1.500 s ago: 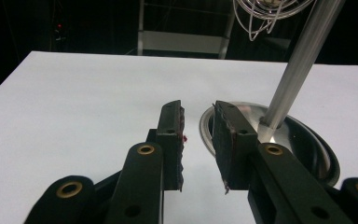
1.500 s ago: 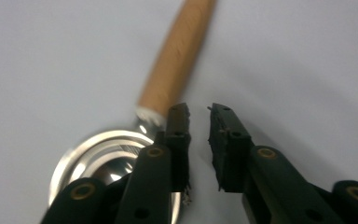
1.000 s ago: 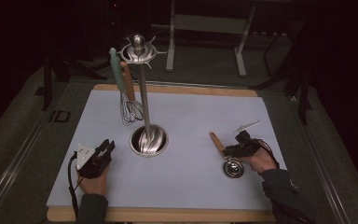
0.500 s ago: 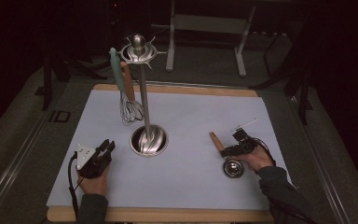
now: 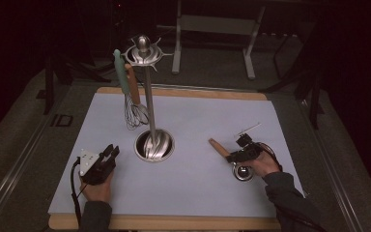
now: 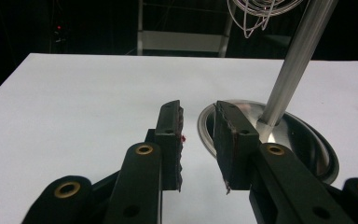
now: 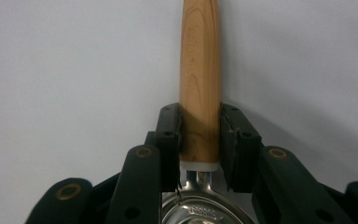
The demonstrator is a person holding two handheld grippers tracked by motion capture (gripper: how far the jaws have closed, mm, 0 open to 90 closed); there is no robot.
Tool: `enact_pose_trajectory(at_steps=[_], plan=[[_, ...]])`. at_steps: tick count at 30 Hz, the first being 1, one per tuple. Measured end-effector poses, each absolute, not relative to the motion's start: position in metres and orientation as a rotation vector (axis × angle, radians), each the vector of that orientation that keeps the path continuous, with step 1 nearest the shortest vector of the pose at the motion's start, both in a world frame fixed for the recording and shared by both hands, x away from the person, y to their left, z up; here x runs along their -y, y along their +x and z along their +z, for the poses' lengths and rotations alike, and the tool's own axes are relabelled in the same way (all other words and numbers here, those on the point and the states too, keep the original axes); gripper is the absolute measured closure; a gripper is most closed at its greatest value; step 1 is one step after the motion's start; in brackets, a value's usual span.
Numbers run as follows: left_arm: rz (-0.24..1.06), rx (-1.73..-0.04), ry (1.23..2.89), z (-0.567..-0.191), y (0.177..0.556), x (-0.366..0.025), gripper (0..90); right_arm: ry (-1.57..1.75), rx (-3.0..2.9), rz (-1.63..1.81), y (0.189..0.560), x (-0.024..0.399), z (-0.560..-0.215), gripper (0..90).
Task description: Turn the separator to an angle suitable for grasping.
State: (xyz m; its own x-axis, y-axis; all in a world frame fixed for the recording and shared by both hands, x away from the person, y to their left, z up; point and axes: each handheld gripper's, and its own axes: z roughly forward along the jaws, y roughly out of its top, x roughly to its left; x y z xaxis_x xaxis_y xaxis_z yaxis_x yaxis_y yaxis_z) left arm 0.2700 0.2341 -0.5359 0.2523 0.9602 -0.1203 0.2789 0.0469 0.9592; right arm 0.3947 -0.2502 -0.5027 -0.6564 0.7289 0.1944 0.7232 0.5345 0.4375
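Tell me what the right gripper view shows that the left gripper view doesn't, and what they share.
Right gripper view alone: the right gripper with its jaws closed on the wooden handle of a utensil, whose metal bowl lies below. Left gripper view alone: the left gripper with open jaws and nothing between them, the stand's round metal base, its upright pole and the whisk wires hanging above. Shared: the pale mat.

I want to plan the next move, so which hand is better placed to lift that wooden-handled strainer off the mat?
Right. The right claw already straddles the strainer's wooden handle, pads against both its sides, having just been closing. The left claw stands open with nothing between its pads, near the rack base, far across the mat.
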Motion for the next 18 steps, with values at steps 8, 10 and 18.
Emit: enact_pose_trajectory(at_steps=[8, 10, 18], plan=[[0.804, -1.233, 1.454, -0.536, 0.270, -0.234, 72.0, 1.272, -2.725, 0.799, 0.394, 0.248, -0.496, 70.9], [0.804, -1.233, 1.454, -0.536, 0.270, -0.234, 71.9, 1.265, -2.719, 0.806, 0.394, 0.248, -0.495, 71.0], [0.806, -1.233, 1.457, -0.536, 0.270, -0.233, 71.9, 1.240, -2.704, 0.823, 0.392, 0.246, -0.490, 71.0]])
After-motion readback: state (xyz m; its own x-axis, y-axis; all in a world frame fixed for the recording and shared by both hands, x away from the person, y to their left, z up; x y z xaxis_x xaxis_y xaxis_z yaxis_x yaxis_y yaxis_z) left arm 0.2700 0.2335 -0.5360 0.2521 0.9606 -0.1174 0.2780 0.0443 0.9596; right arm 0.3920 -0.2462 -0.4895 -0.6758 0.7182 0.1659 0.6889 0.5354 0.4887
